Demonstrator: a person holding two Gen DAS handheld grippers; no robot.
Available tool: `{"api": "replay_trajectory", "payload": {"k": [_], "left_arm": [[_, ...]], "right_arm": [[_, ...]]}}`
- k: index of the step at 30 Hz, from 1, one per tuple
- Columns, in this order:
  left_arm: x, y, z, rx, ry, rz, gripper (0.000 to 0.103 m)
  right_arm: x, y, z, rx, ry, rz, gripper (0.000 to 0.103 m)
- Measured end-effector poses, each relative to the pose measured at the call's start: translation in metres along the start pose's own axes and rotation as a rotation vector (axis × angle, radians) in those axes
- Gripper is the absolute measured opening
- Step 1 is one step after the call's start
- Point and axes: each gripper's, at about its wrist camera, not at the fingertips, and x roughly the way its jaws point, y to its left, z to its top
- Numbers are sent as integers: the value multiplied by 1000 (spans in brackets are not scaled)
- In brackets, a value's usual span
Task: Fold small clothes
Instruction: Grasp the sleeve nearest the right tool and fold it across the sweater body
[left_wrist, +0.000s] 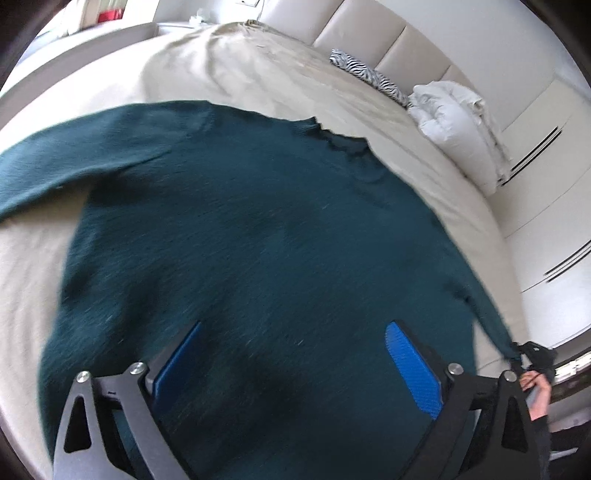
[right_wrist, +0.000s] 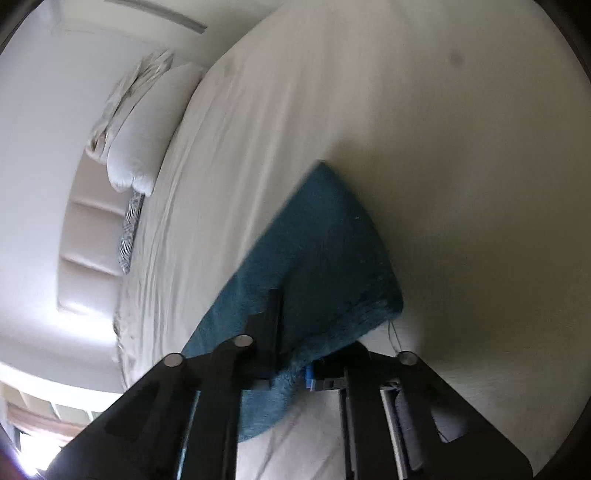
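Beige bed (left_wrist: 236, 74) fills frame; pillow (left_wrist: 454, 122) upper right. Our left gripper (left_wrist: 295, 365) spread wide above green sweater (left_wrist: 240, 229) lying flat mid-frame. Our right gripper (right_wrist: 291, 373) clamped on sweater sleeve (right_wrist: 325, 266), lower centre.

sweater (left_wrist: 240, 229) is a dark teal green, looks a brighter teal-blue where the right gripper (right_wrist: 291, 373) is clamped on it. left gripper (left_wrist: 291, 369) has blue pads (left_wrist: 413, 369) on black arms. sheet (left_wrist: 236, 74) past it is beige, zebra-striped black and white pillow (left_wrist: 365, 74) further off, white duvet (left_wrist: 454, 122) beside that.
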Motion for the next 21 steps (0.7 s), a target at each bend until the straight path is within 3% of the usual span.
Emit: {"api": "replay_trajectory", "payload": {"k": [3,6,8,12,15,18,20,21], "left_arm": [[5,3,11,-20,5,-43,90],[9,7,22,-61,9,-134,87],[6,10,27,-85,-2,-179,88],[0,22,27,-137,-7,-260,88],[0,33,26,-170,0,-293,88],[6,43,23,-212,24,-318,88],[11,45,21,-235,45,-341,88],[15,45,21,-243,55,-354,89]], "right_arm": [[-11,64,-3,-188,-30,13,7],[-11,145,-38,-428,7,82,7],[-8,204,-88,-627,48,148,7],[12,278,-212,-891,195,268,7],[38,294,-285,-1025,275,257,7],[78,289,-338,-1085,397,178,7],[88,275,-352,-1093,410,130,9],[76,261,-375,-1104,406,120,12]]}}
